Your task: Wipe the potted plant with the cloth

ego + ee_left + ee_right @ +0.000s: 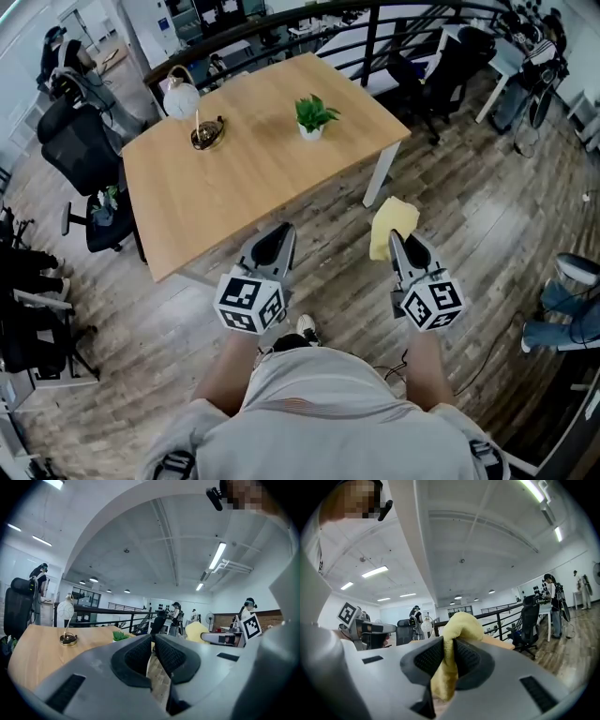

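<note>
A small green potted plant [312, 117] in a white pot stands on the far right part of the wooden table [244, 178]; its leaves [121, 635] peek over the left gripper's body. My right gripper [392, 234] is shut on a yellow cloth [392, 225], which bulges out above its jaws [459, 625]. It hangs over the floor, short of the table's near right corner. My left gripper [283, 231] is shut with nothing between its jaws, just off the table's near edge. Both point toward the table.
A white globe lamp [184, 100] with a brass base [207, 133] stands at the table's far left. Black office chairs [80, 150] sit left of the table and a black railing [375, 19] runs behind it. A person's legs [567, 305] show at the right.
</note>
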`<state>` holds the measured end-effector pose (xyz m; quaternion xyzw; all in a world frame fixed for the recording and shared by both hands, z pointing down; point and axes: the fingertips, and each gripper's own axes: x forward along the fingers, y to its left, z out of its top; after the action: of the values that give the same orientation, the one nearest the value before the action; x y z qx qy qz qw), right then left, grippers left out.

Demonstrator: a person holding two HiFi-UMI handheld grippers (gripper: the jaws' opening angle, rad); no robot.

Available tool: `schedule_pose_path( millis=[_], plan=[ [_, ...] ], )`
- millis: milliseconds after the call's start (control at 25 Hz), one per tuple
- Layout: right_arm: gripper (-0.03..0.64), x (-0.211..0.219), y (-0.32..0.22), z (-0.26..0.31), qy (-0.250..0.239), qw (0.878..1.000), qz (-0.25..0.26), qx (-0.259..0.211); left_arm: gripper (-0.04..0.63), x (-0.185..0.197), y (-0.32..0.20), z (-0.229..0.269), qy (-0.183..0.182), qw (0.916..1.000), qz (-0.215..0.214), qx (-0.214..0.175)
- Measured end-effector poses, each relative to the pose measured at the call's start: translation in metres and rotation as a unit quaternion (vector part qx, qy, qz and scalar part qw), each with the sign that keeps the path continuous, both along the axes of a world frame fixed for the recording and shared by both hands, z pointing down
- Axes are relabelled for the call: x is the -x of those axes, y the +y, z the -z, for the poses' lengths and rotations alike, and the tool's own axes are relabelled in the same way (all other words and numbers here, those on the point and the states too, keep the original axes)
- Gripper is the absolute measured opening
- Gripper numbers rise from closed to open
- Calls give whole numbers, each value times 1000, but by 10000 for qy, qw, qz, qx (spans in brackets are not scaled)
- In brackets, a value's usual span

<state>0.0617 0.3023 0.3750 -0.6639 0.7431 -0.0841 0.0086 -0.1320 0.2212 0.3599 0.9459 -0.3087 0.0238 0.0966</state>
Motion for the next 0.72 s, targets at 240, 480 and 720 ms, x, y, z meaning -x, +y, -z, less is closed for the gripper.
schedule_pose_path(
  millis=[240,480,720],
  plan=[
    [107,8,-74,-3,57,10000,59,28,34,13,-75,-7,59,9999,104,83],
    [107,0,-124,-13,81,9997,103,223,34,6,-122,-15,122,9997,99,160],
    [107,-17,-180,-21,155,9988,377,279,34,-7,-170,-28,180,9987,372,300]
  ],
)
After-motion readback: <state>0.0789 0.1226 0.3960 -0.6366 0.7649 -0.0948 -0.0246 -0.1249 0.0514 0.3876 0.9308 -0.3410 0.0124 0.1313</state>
